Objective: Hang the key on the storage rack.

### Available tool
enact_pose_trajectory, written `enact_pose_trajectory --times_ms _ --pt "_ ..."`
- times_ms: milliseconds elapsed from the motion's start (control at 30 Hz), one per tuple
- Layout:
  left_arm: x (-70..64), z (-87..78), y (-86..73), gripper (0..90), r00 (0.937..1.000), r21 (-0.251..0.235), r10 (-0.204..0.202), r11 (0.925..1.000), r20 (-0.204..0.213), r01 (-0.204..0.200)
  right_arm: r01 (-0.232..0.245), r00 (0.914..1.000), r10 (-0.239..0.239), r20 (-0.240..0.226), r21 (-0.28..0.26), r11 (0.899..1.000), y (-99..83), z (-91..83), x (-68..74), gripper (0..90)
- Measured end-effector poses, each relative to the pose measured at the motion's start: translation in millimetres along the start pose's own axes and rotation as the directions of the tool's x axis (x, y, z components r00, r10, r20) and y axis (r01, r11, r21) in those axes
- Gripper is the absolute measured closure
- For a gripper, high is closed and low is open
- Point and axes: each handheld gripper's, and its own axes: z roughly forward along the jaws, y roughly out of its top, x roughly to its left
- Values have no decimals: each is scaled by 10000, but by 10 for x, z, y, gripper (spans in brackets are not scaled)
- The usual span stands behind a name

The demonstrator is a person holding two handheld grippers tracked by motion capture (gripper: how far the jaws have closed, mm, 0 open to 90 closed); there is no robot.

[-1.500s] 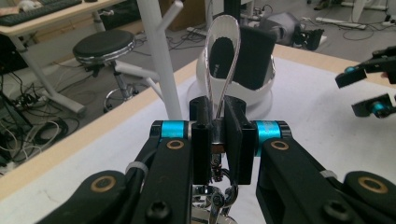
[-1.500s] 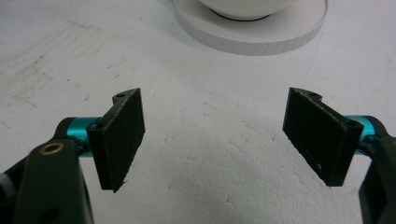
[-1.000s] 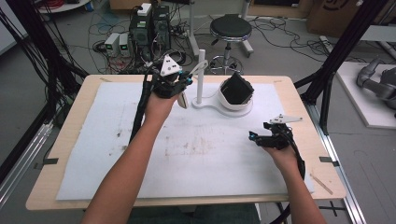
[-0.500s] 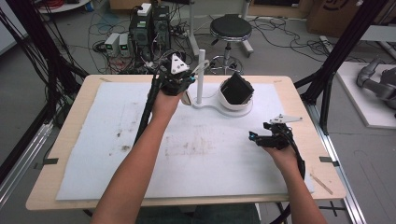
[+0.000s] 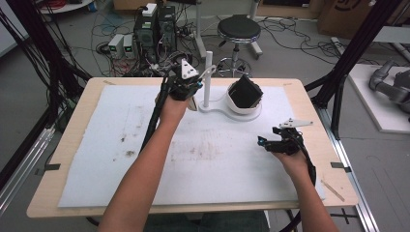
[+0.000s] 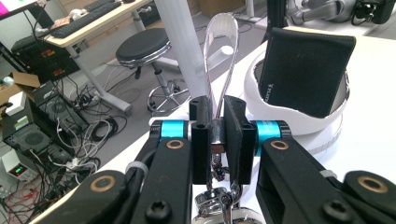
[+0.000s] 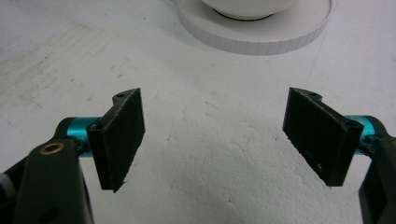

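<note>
Metal loop (image 6: pixel 223 56) pinched in left gripper (image 6: pixel 216 135) jaws beside stand post (image 5: pixel 208 77): lift slow; right gripper (image 7: pixel 212 135) jaws open.

Bright, even overhead light; soft shadows, slight blur.

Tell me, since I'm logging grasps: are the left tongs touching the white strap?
Touching. The left gripper view shows the left tongs shut on the white strap, whose loop rises from between the black jaws with no gap.
</note>
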Motion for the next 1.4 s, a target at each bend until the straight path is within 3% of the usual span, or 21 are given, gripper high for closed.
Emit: enact_pose_trajectory --times_ms 233,533,767,900,1167,1400 --pt "15 16 -7 813 10000 -10 -87 10000 -18 87 -19 10000 19 -21 28 10000 0 3 1 211" --pt "23 208 -52 813 9999 242 -89 9997 -132 92 -39 10000 39 -23 15 10000 -4 -13 11 211" --pt "45 209 -78 806 9997 246 -197 9995 -141 201 -34 10000 34 -27 42 10000 -18 -12 15 212" --pt "55 217 -99 614 9985 354 -102 9993 -537 122 -46 10000 47 -69 39 10000 -18 -16 20 211" --pt "102 125 -137 547 9972 248 -245 9993 -704 263 -56 10000 56 -76 -23 10000 -8 -15 34 212" --pt "144 39 -180 454 9989 532 -340 9979 -331 357 53 9999 -54 -128 -115 9999 13 -17 60 211"
